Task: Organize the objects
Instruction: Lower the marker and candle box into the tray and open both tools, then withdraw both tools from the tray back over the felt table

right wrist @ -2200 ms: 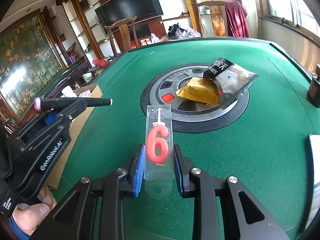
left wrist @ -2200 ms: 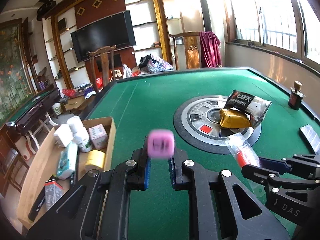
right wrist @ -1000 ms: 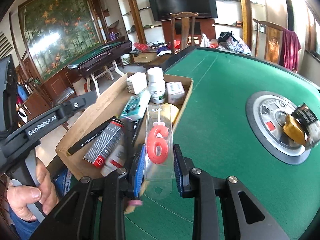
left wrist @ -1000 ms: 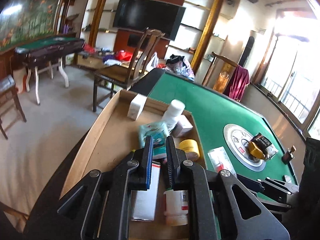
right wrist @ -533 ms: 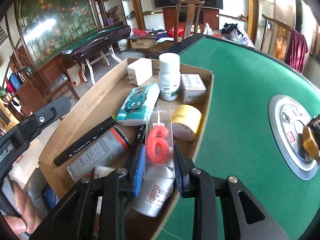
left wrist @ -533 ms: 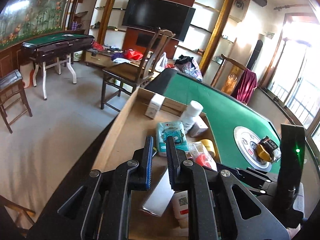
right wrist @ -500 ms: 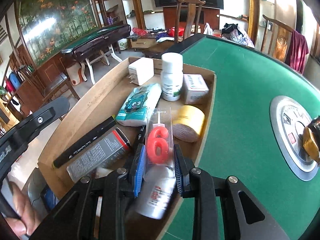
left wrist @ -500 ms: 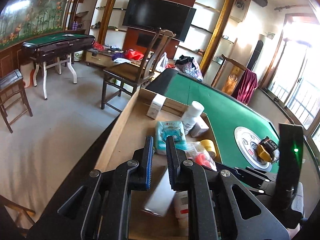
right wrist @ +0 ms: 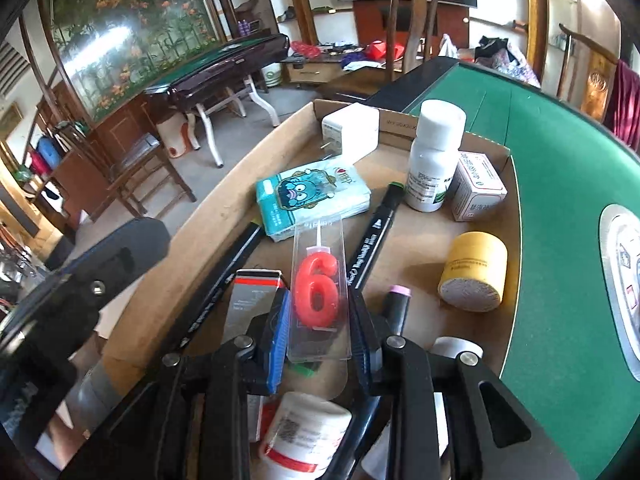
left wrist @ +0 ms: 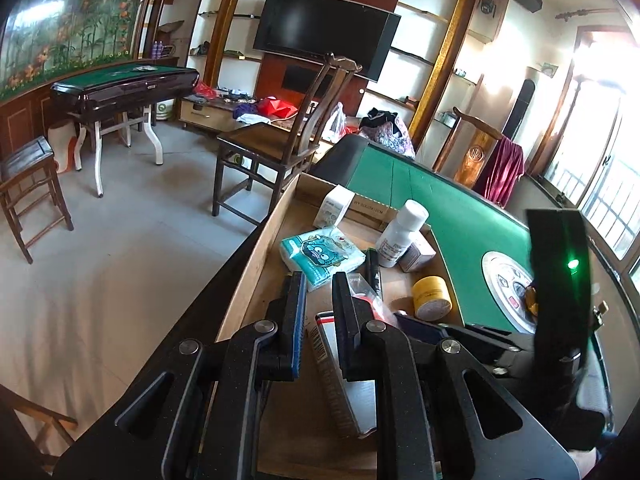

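The step in hand is depositing the number-6 candle pack (right wrist: 318, 292) into the cardboard box (right wrist: 208, 216) on the green counter (right wrist: 560, 208). The right tongs (right wrist: 319, 316), jaws just easing apart, bracket the pack low over the markers. The left tongs (left wrist: 316, 292) hover clenched and empty. Next, the pack likely needs full release, then a clean withdrawal.

Matt cardboard box (right wrist: 192, 256), clear glossy plastic candle pack (right wrist: 320, 240), green felt table (right wrist: 560, 208)
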Motion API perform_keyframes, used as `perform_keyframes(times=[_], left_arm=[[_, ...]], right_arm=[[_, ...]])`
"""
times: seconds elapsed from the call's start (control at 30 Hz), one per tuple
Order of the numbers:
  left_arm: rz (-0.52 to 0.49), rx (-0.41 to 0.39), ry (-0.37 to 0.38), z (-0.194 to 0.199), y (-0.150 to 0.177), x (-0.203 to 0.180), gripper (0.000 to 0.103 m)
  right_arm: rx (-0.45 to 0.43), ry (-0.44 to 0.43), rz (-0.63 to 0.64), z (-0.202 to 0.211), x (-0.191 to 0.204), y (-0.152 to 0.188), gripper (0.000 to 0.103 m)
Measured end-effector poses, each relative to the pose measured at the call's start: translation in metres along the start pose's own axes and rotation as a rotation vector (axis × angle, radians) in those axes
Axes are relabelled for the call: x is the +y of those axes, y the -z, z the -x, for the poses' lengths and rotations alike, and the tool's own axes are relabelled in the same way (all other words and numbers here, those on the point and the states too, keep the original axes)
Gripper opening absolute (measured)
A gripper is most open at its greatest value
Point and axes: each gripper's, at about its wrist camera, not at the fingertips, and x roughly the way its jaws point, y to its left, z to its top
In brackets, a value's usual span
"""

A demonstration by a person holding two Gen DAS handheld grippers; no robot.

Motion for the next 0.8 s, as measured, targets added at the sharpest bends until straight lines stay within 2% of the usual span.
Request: perform_keyframes(times=[0.23, 0.5, 0.67, 0.7, 0.77, 0.8], left_arm=[[-0.019, 0.014, 0.01, -0.002, 0.001, -0.017, 0.013], [-0.087, 0.032, 0.018, -0.001, 0.005, -0.057, 0.013], [-0.126, 0.055, 0.033, 0.0, 0.008, -0.087, 0.014], [-0.14, 0.065, 0.045, -0.002, 0.009, -0.096, 0.017], [-0.165, 0.092, 0.08, -0.006, 0.014, -0.116, 0.035], [-0.177, 0.105, 0.105, -0.008, 0.017, -0.128, 0.049]], right_arm=[[-0.024, -0.058, -0.098, 0.028, -0.038, 0.007, 0.03], [-0.061, -0.09, -0.153, 0.059, -0.073, 0.022, 0.03], [-0.103, -0.088, -0.212, 0.089, -0.112, 0.036, 0.03], [-0.117, -0.086, -0.226, 0.097, -0.123, 0.038, 0.03], [-0.149, -0.056, -0.243, 0.115, -0.143, 0.043, 0.03], [-0.167, -0.026, -0.246, 0.126, -0.155, 0.044, 0.035]])
